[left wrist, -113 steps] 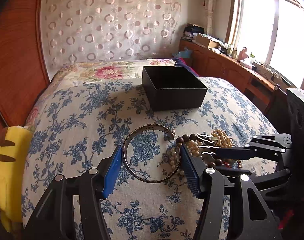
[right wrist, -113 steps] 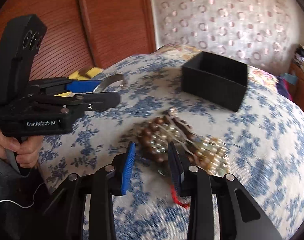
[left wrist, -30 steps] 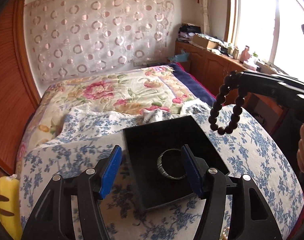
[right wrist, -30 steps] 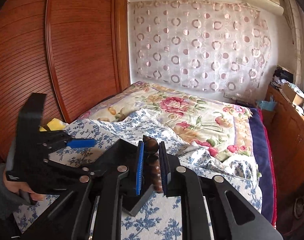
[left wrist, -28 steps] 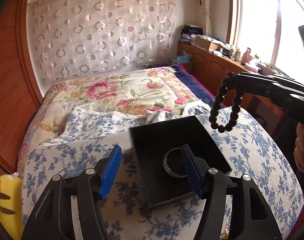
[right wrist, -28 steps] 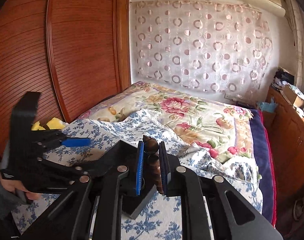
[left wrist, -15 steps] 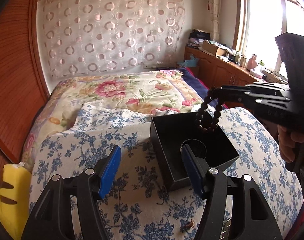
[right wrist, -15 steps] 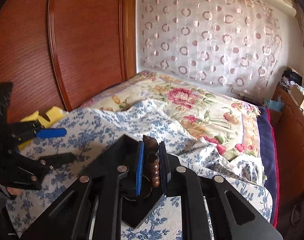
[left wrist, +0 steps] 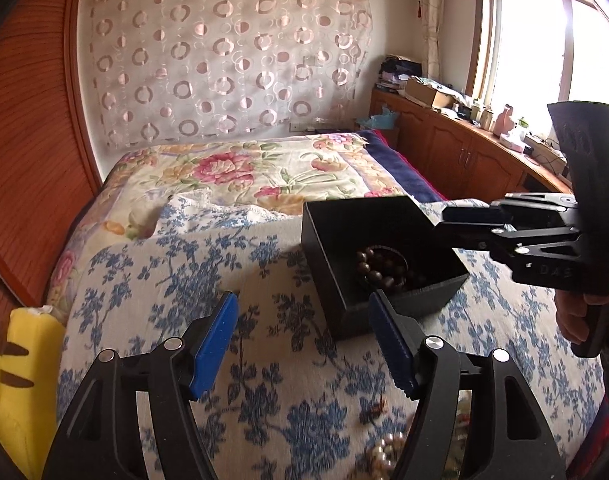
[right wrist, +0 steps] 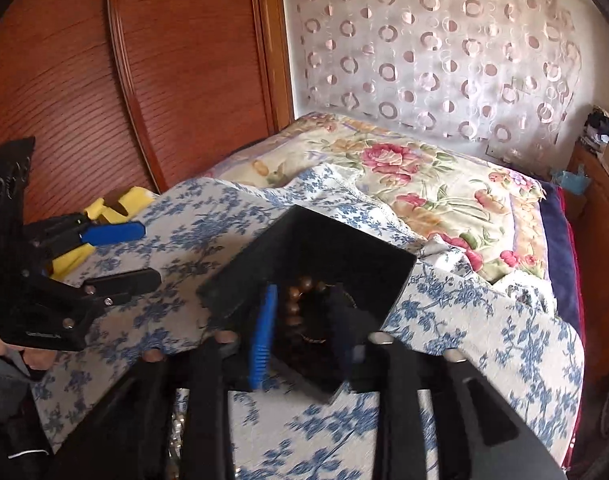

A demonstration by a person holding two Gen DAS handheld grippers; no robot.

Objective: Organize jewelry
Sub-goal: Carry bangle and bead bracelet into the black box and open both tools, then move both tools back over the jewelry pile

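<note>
A black open box (left wrist: pixel 324 268) sits on the blue-flowered bedspread. Inside it a brown bead bracelet (left wrist: pixel 380 270) lies on the bottom, over a metal bangle (left wrist: pixel 390 249). My right gripper (right wrist: pixel 302 320) hangs just over the box (right wrist: pixel 344 232), its jaws opening. The bead bracelet (right wrist: pixel 298 300) lies loose between and below them, and the pads do not press it. From the left wrist view the right gripper (left wrist: pixel 460 224) reaches in from the right. My left gripper (left wrist: pixel 300 308) stands left of the box near its front, jaws opening and empty. It also shows in the right wrist view as the left gripper (right wrist: pixel 140 254).
Loose pearls and beads (left wrist: pixel 384 452) lie on the spread near the bottom edge. A yellow plush toy (left wrist: pixel 12 380) sits at the left beside the wooden headboard (left wrist: pixel 28 160). Wooden cabinets (left wrist: pixel 464 160) run under the window on the right. A hand (left wrist: pixel 576 316) holds the right gripper.
The right gripper came down over the box and opened, and the bead bracelet it carried now lies in the box. The left gripper drew back and left, away from the box.
</note>
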